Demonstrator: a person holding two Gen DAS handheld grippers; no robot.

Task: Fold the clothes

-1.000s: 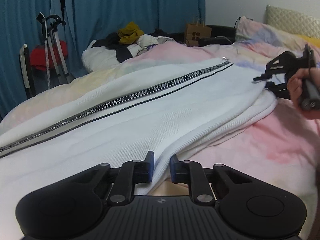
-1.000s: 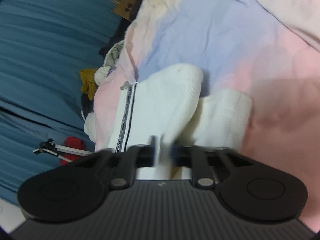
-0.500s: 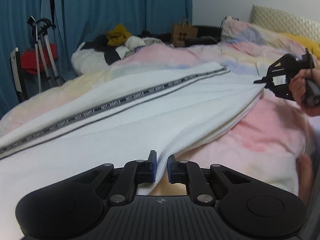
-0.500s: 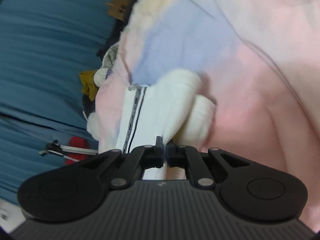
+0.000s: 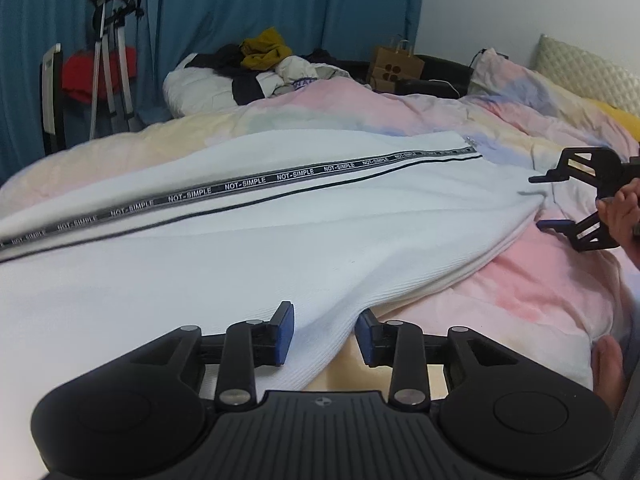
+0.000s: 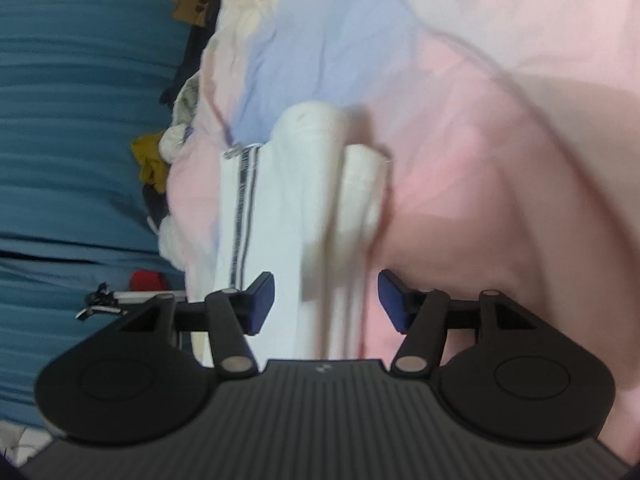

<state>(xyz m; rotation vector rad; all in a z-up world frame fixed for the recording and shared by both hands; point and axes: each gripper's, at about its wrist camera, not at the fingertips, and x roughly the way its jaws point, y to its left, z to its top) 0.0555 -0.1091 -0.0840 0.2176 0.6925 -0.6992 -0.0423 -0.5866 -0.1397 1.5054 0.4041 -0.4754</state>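
Observation:
A long white ribbed garment [image 5: 248, 256] with a black "NOT-SIMPLE" tape stripe [image 5: 248, 184] lies folded lengthwise across the pastel bedspread [image 5: 532, 280]. My left gripper [image 5: 325, 334] is at its near edge, jaws opening; the fabric's fold lies between the blue pads, which no longer press on it. My right gripper [image 6: 326, 300] is at the garment's far end [image 6: 304, 216], jaws opening wide over the folded cloth without pressing it. In the left wrist view the right gripper [image 5: 540, 202] shows at the right, held by a hand [image 5: 620, 216], fingers spread just off the garment's corner.
A heap of clothes [image 5: 260, 68] and a brown paper bag [image 5: 394, 66] lie at the bed's far side before blue curtains [image 5: 240, 4]. A folded metal stand [image 5: 108, 60] and a red item [image 5: 86, 74] stand at the left. A quilted pillow [image 5: 588, 72] is at the right.
Both grippers have gone from shut on the white garment to open, letting the fabric drop onto the bed. The right gripper has drawn slightly away from the garment's corner.

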